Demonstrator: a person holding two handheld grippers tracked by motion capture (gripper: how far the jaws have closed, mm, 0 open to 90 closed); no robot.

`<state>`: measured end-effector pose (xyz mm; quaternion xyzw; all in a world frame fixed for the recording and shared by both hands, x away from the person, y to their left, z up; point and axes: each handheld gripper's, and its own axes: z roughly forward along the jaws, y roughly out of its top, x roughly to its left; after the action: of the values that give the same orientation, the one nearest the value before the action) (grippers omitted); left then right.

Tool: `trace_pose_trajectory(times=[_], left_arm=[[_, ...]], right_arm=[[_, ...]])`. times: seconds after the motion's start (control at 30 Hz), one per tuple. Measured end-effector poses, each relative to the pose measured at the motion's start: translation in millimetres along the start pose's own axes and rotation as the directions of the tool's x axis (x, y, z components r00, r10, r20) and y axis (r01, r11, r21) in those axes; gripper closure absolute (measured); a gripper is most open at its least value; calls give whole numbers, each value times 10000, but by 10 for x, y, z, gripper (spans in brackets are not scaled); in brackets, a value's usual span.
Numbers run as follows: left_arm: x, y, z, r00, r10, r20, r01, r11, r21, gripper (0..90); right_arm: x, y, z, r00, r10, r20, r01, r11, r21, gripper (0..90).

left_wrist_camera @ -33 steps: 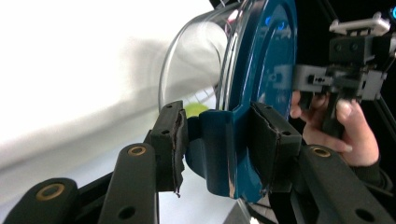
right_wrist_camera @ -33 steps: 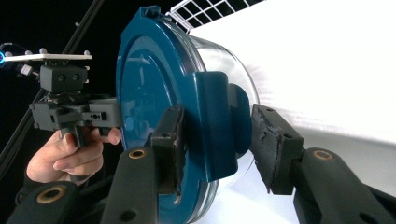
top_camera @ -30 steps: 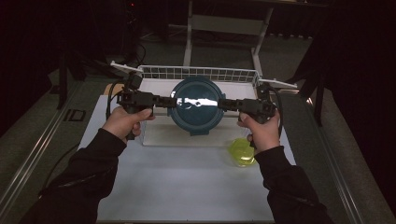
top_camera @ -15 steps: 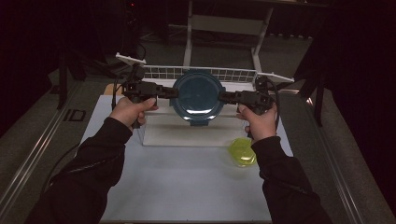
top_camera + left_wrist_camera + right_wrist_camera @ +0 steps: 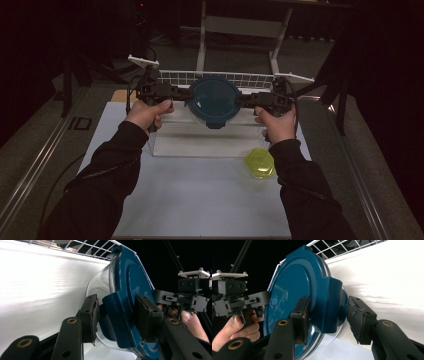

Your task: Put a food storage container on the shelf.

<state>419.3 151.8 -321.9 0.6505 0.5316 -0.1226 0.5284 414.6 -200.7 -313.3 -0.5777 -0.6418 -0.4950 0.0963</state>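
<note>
Ok, left gripper (image 5: 116, 317): jaws pinched on the side latch tab of the blue lid (image 5: 130, 297), one pad on each face of the tab, solid contact. Right gripper (image 5: 329, 320): straddles the opposite tab; near pad touches, far pad looks a hair off, so can't tell if it's fully clamped. In the high view, left gripper (image 5: 180, 93) and right gripper (image 5: 243, 98) come in from opposite sides, so the line between the two tabs runs left-right across the table and each hand is equally near its own tab. The lid (image 5: 213, 100) sits on a clear round container (image 5: 100, 287), held up off the table surface, over the far part of a clear rectangular tray (image 5: 200, 145), close in front of the white wire rack (image 5: 175, 76). Container contents: can't see any through the wall; looks empty, not sure. Tray looks bare too. Small yellow-green lidded tub (image 5: 260, 162) sits on the white table (image 5: 190, 200) near the right forearm, well apart from the blue one. Guess for next move: both hands must travel together and level, since the load hangs on two tabs only; if one side leads, the container tips or a tab pops.
</note>
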Motion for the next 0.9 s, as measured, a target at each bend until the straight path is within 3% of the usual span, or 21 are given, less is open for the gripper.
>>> trace_pose_trajectory(times=[0.03, 0.07, 0.1, 0.13, 0.27, 0.33, 0.47, 0.67, 0.8, 0.9], left_arm=[[6, 4, 8, 10000, -27, -28, 27, 10000, -7, 544], [9, 4, 15, 9998, 62, -177, -63, 10000, -64, 551], [22, 5, 21, 10000, -74, 18, 74, 9999, -81, 617], [21, 5, 27, 10000, -49, -44, 49, 10000, -69, 624], [13, 2, 25, 9999, 94, -109, -96, 9999, -112, 619], [-20, 3, 14, 9996, 249, -102, -251, 9993, -273, 567], [-102, -16, -28, 9971, 676, -352, -693, 9964, -492, 485], [-203, -64, -189, 9932, 1117, -317, -1142, 9891, -934, 479], [-289, -151, -272, 9852, 1675, -357, -1705, 9795, -1072, 451], [-318, -240, -331, 9800, 1959, -344, -1986, 9732, -1158, 427]], right_arm=[[-3, 12, -14, 10000, -7, 26, 7, 9998, -208, 633], [7, 23, -11, 10000, -1, 88, 2, 9998, -173, 619], [19, 32, -3, 9999, -6, 145, 9, 9998, -186, 611], [24, 36, 15, 9997, 17, 230, -13, 9998, -195, 602], [7, 44, 25, 9999, 98, 142, -95, 9997, -227, 579], [38, 36, 22, 9998, -37, 215, 43, 9997, -243, 550], [122, 22, -11, 9976, -507, 481, 525, 9979, -379, 535], [195, -30, -111, 9891, -1217, 830, 1271, 9899, -632, 513], [256, -104, -183, 9805, -1794, 801, 1853, 9799, -737, 524], [306, -193, -234, 9780, -2030, 488, 2061, 9759, -713, 539]])
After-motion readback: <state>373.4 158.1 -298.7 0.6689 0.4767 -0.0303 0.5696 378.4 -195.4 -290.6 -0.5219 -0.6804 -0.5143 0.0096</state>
